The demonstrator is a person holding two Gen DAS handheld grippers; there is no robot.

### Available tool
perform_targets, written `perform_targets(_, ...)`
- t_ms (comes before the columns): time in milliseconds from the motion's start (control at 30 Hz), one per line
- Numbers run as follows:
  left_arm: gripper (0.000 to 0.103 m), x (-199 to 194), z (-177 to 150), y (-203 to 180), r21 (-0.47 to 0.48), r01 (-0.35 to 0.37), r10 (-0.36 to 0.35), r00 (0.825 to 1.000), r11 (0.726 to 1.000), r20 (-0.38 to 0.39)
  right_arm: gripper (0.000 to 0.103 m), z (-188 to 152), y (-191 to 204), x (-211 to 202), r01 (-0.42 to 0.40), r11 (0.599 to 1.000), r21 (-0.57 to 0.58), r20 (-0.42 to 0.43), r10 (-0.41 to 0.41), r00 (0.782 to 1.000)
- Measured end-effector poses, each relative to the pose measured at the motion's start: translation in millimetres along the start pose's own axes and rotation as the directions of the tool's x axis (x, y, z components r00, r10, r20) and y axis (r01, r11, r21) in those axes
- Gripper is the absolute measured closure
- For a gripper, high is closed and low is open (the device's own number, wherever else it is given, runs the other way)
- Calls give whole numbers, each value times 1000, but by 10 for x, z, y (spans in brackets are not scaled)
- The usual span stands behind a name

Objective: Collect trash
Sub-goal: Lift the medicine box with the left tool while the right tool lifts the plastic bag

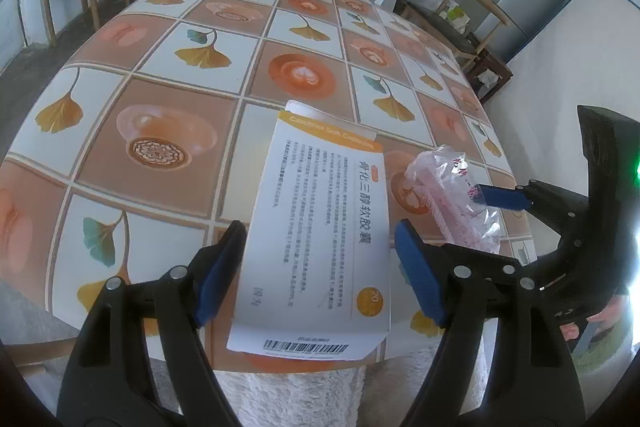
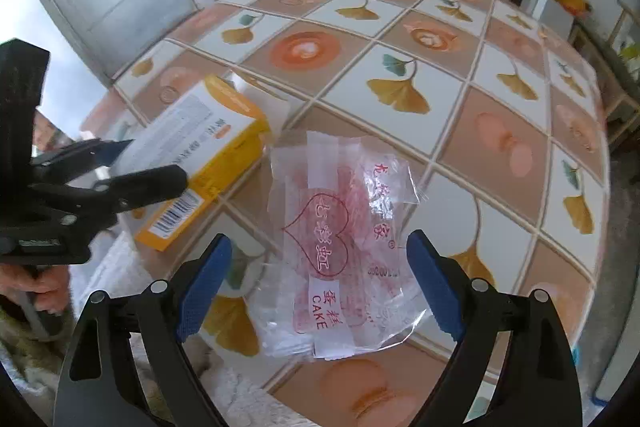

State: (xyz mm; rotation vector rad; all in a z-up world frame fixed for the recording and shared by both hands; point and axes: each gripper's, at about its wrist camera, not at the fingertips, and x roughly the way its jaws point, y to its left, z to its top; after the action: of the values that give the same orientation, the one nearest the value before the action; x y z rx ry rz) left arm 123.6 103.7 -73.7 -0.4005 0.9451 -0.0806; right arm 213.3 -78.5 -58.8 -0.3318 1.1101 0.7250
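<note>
A white and orange cardboard medicine box [image 1: 316, 239] lay near the edge of the table with the leaf and cup cloth [image 1: 208, 83]. The left gripper [image 1: 320, 271] was spread wide around the box, not squeezing it. Just beside the box lay a crinkly clear plastic cake wrapper with red writing [image 2: 340, 251]. The right gripper [image 2: 320, 287] was spread wide around the wrapper.

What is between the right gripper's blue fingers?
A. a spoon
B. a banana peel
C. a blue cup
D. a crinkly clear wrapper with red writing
D: the right gripper is open around the clear cake wrapper lying on the tablecloth.
</note>
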Motion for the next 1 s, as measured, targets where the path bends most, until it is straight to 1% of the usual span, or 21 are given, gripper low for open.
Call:
perform_targets(67,31,0,-3,-3,-1,0,0,1000,1000,0,17,-15,4,1,40,999,-7,4,-40,999)
perform_targets(133,31,-4,2,-2,2,-2,2,1000,1000,2,23,-23,-3,8,63,998,-9,6,-63,998)
perform_targets(267,31,5,-6,-11,3,-9,9,1000,1000,8,32,-35,-64,-4,110,994,10,15,-110,994)
perform_targets(400,31,15,-20,-25,9,-22,22,1000,1000,17,45,-42,-168,16,123,991,49,9,-123,992)
perform_targets(433,32,20,-20,-22,9,-23,23,1000,1000,18,49,-45,-196,37,121,991,66,-1,-121,993)
perform_targets(467,33,17,-25,-22,6,-22,22,1000,1000,19,50,-46,-230,62,109,990,85,-12,-108,994)
perform_targets(500,33,16,-25,-21,1,-22,22,1000,1000,20,53,-52,-286,50,88,989,117,-3,-88,996)
perform_targets(533,34,14,-24,-20,-1,-23,23,1000,1000,21,58,-50,-304,48,89,988,125,-4,-89,996)
perform_targets(600,34,4,-28,-14,-6,-29,29,999,1000,27,62,-51,-348,37,87,985,150,-7,-87,996)
perform_targets(633,34,0,-31,-8,-8,-31,31,999,999,30,67,-51,-369,32,87,983,162,-8,-87,996)
perform_targets(700,34,-9,-34,4,-13,-33,34,999,999,36,72,-56,-407,24,86,979,183,-11,-86,996)
perform_targets(833,35,-41,-34,27,-22,-28,29,998,999,47,76,-91,-494,-2,42,969,242,-4,-42,999)
perform_targets(1000,35,-92,-22,21,-21,-14,16,998,1000,68,76,-137,-556,-53,5,954,299,16,-10,1000)
